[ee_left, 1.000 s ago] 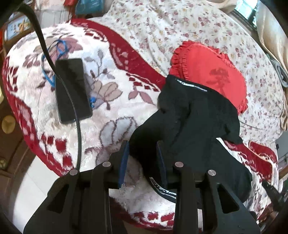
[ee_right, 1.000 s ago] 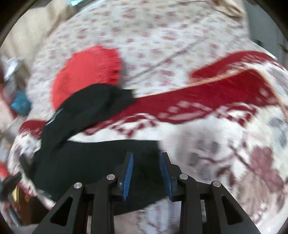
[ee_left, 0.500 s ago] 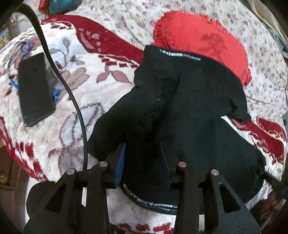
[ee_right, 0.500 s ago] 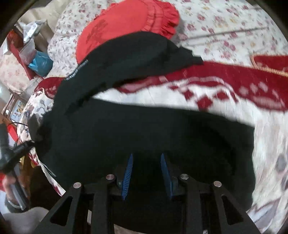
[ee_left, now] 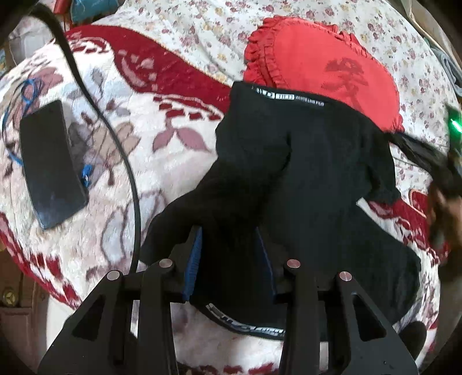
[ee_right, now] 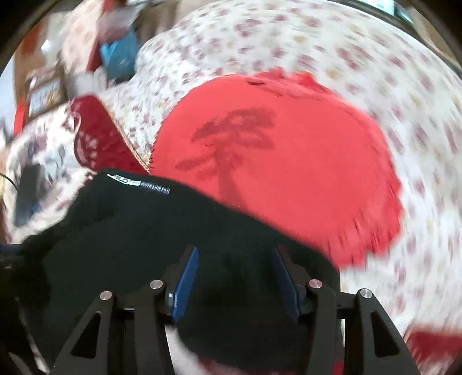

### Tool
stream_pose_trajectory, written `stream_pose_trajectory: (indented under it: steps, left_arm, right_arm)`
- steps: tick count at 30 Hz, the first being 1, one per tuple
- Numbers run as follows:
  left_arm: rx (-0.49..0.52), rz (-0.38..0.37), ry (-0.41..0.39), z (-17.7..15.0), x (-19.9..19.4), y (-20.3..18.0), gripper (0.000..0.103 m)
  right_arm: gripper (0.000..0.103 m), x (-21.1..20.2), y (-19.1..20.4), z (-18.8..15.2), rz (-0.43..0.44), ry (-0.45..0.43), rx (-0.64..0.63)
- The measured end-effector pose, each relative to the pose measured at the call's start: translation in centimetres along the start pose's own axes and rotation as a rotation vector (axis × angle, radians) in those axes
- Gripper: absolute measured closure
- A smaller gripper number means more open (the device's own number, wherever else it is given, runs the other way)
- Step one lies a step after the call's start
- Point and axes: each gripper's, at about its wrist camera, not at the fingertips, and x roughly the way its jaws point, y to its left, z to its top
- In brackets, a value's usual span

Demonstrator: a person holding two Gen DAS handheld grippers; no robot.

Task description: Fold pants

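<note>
Black pants point(ee_left: 303, 178) lie bunched near the bed's front edge, lettered waistband over a red cushion

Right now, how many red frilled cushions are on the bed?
1. The red frilled cushion lies on the floral sheet, its near edge under the black pants. Others may be hidden outside the views.

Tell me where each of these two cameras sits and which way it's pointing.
Left wrist: on the left gripper, angled down at the black pants on the patterned blanket, a phone at left; its own fingers show, and a blurred hand at right.
Right wrist: on the right gripper, angled down over the pants toward the red cushion; only its own fingers show.
Shared: pants with white-lettered waistband, cushion, blanket.
</note>
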Motion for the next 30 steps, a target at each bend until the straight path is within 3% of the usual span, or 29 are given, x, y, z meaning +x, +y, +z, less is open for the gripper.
stream_pose_trajectory:
  steps: [5,6,7,8,12,16,20,22,26,28,30]
  left_arm:
    - [0.006,-0.016,-0.014,-1.3,-2.2,1.8,0.067]
    - [0.006,0.001,-0.027,-1.2,-2.7,2.0,0.067]
    - [0.003,0.017,-0.043,-1.0,-3.2,2.4,0.067]
    - [-0.007,0.023,-0.057,-0.8,-3.7,2.8,0.066]
    - [-0.088,0.002,-0.081,0.4,-4.4,4.4,0.06]
    - [-0.114,-0.024,-0.117,0.7,-5.0,4.4,0.06]
    - [-0.129,-0.046,-0.125,0.5,-5.6,4.5,0.06]
    - [-0.134,-0.048,-0.131,0.4,-5.8,4.6,0.059]
    - [-0.144,-0.056,-0.139,0.2,-6.1,4.3,0.059]
    - [-0.141,-0.051,-0.129,-0.1,-5.9,4.1,0.057]
    - [-0.133,-0.055,-0.114,-0.3,-5.6,3.8,0.057]
  right_arm:
    - [0.054,5.9,0.7,1.7,-0.078,0.078,-0.163]
    - [0.064,6.3,0.7,1.6,-0.088,0.075,-0.177]
    - [0.09,6.4,0.8,1.6,-0.093,0.073,-0.181]
    - [0.1,6.2,0.7,1.5,-0.081,0.079,-0.171]
    - [0.099,2.5,0.6,0.7,-0.024,0.054,-0.098]
    - [0.099,-5.6,1.6,-1.5,0.034,-0.039,-0.056]
    - [0.099,-15.1,4.8,-6.5,0.123,-0.102,-0.028]
    - [0.099,-17.2,7.4,-8.8,0.19,-0.097,-0.036]
    - [0.099,-16.1,11.7,-15.5,0.393,0.055,0.054]
    - [0.099,-13.0,13.8,-19.2,0.394,0.185,0.08]
    - [0.098,-12.0,14.1,-20.1,0.394,0.243,0.116]
